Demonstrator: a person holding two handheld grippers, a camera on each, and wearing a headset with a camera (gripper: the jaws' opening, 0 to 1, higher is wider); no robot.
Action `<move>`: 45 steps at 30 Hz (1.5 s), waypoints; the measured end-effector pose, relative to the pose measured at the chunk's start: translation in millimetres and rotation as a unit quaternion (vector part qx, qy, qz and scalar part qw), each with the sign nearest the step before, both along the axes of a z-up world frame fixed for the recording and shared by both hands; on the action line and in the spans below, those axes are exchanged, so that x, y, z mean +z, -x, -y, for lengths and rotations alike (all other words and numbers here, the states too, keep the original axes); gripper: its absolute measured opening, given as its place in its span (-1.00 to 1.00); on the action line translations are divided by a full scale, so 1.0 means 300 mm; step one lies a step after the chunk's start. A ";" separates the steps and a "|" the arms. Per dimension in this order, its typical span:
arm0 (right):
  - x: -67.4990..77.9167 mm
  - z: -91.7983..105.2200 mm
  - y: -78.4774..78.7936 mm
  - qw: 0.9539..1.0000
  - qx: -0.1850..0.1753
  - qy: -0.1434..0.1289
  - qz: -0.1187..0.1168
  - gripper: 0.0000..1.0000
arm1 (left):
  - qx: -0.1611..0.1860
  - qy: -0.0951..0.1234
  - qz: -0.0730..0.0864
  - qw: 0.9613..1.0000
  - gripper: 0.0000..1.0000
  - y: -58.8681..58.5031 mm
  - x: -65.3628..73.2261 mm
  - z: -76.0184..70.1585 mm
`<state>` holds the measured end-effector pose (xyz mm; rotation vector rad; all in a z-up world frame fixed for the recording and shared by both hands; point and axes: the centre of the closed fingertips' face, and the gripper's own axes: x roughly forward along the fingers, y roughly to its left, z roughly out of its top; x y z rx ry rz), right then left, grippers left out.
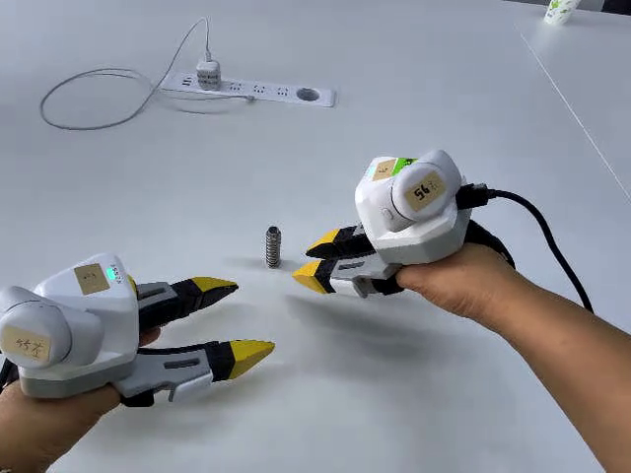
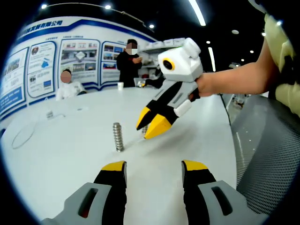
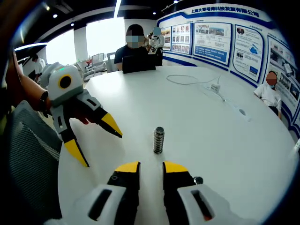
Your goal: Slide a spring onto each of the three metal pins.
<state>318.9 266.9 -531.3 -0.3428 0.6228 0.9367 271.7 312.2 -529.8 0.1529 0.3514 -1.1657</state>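
- Tabletop (image 1: 414,108): white and mostly bare in the head view. A thin seam line (image 1: 572,108) runs diagonally down the upper right of the frame.
- Power strip (image 1: 251,91) with a plugged charger (image 1: 208,72) and a looped cable (image 1: 89,123) sits at the upper left of the head view, well apart from the work.
- Edges: in the left gripper view the table rim curves down the right side of the frame, with a mesh chair (image 2: 267,154) just past it. In the right gripper view the rim lies at the left of the frame, with mesh at the lower left.
- Spring (image 1: 273,246): centre of the head view, standing upright on the table with open surface on every side. It is a tight grey metal coil, short and straight. In the right gripper view a darker round pin (image 3: 160,130) top shows at its upper end.
- Right gripper (image 1: 311,261): just right of the spring, tips pointing toward it, not touching. Its jaws stand a narrow gap apart.
- Left gripper (image 1: 251,315): lower left of the head view, jaws spread wide. Its tips are near the spring but apart from it.
- Small dark round item (image 3: 198,179) lies just beside the right gripper's jaw in its own view. It is too small to identify.
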 end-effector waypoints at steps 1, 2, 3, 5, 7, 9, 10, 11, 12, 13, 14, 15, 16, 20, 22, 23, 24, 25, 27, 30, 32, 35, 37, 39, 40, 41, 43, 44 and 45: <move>0.000 0.002 0.006 1.000 0.000 0.000 0.000 -0.60 | 0.000 0.000 0.000 1.000 -0.03 -0.001 0.001 0.001; 0.000 0.003 0.009 1.000 -0.001 -0.001 0.000 -0.60 | 0.000 0.000 0.000 1.000 -0.03 -0.001 0.001 0.001; -0.001 0.006 0.015 1.000 -0.002 -0.001 -0.001 -0.60 | 0.000 0.000 0.001 1.000 -0.03 -0.001 0.002 0.002; -0.004 0.013 0.019 1.000 -0.004 -0.002 -0.001 -0.59 | 0.000 0.000 0.002 1.000 -0.02 -0.001 0.004 0.003; -0.005 0.020 0.028 1.000 -0.006 -0.002 -0.002 -0.59 | 0.000 0.000 0.002 1.000 -0.02 -0.002 0.004 0.002; -0.007 0.027 0.034 1.000 -0.008 -0.003 -0.004 -0.59 | 0.000 -0.001 0.002 1.000 -0.02 -0.002 0.004 0.003; -0.006 0.029 0.037 1.000 -0.009 -0.003 -0.003 -0.59 | 0.000 -0.001 0.002 1.000 -0.02 -0.001 0.004 0.004; -0.005 0.032 0.040 1.000 -0.010 -0.004 -0.004 -0.59 | 0.001 -0.002 0.002 1.000 -0.02 -0.001 0.004 0.004; -0.004 0.034 0.043 1.000 -0.010 -0.004 -0.004 -0.59 | 0.001 -0.002 0.002 1.000 -0.01 -0.001 0.004 0.004; -0.004 0.037 0.046 1.000 -0.011 -0.005 -0.004 -0.59 | 0.001 -0.002 0.002 1.000 -0.01 -0.001 0.004 0.004; -0.003 0.039 0.047 1.000 -0.012 -0.005 -0.003 -0.59 | 0.001 -0.002 0.002 1.000 -0.01 -0.001 0.004 0.004; -0.003 0.041 0.050 1.000 -0.013 -0.006 -0.003 -0.59 | 0.001 -0.002 0.002 1.000 -0.01 -0.001 0.004 0.005; -0.002 0.044 0.053 1.000 -0.014 -0.006 -0.003 -0.59 | 0.001 -0.002 0.002 1.000 -0.01 -0.001 0.004 0.005; -0.003 0.059 0.067 1.000 -0.016 -0.006 -0.003 -0.58 | 0.001 -0.002 0.002 1.000 0.00 -0.002 0.006 0.008; -0.004 0.069 0.073 1.000 -0.019 -0.008 -0.005 -0.58 | 0.002 -0.002 0.001 1.000 0.01 -0.003 0.006 0.008; -0.004 0.074 0.076 1.000 -0.022 -0.010 -0.005 -0.58 | 0.002 -0.002 0.001 1.000 0.01 -0.003 0.005 0.009; -0.004 0.078 0.078 1.000 -0.023 -0.011 -0.006 -0.58 | 0.002 -0.002 0.001 1.000 0.01 -0.003 0.005 0.010; -0.006 0.082 0.081 1.000 -0.025 -0.011 -0.006 -0.58 | 0.001 -0.002 0.001 1.000 0.02 -0.002 0.005 0.012; -0.010 0.091 0.089 1.000 -0.028 -0.010 -0.007 -0.58 | 0.000 -0.002 0.001 1.000 0.02 -0.001 0.005 0.016; -0.015 0.104 0.099 0.999 -0.031 -0.009 -0.008 -0.58 | -0.001 -0.002 0.001 1.000 0.02 0.000 0.007 0.019; -0.015 0.115 0.107 0.999 -0.032 -0.007 -0.008 -0.58 | -0.002 -0.002 0.002 1.000 0.02 0.000 0.008 0.020; -0.011 0.134 0.112 0.999 -0.037 -0.007 -0.008 -0.57 | -0.002 -0.002 0.001 1.000 0.03 0.002 0.009 0.021; -0.009 0.148 0.114 0.999 -0.041 -0.007 -0.008 -0.57 | -0.003 -0.003 0.001 1.000 0.03 0.004 0.009 0.021; -0.006 0.161 0.116 0.999 -0.045 -0.007 -0.007 -0.57 | -0.003 -0.003 0.001 1.000 0.04 0.005 0.010 0.022; -0.005 0.167 0.117 0.999 -0.047 -0.006 -0.007 -0.57 | -0.003 -0.003 0.001 1.000 0.04 0.006 0.010 0.022; -0.004 0.176 0.117 0.999 -0.050 -0.006 -0.006 -0.57 | -0.003 -0.003 0.002 1.000 0.04 0.007 0.011 0.023; 0.001 0.188 0.117 0.998 -0.055 -0.008 -0.005 -0.56 | -0.003 -0.003 0.002 1.000 0.04 0.009 0.012 0.023; 0.002 0.194 0.118 0.998 -0.056 -0.008 -0.005 -0.56 | -0.003 -0.003 0.002 1.000 0.04 0.009 0.012 0.023; 0.003 0.200 0.119 0.998 -0.058 -0.007 -0.004 -0.56 | -0.003 -0.003 0.002 1.000 0.04 0.009 0.012 0.023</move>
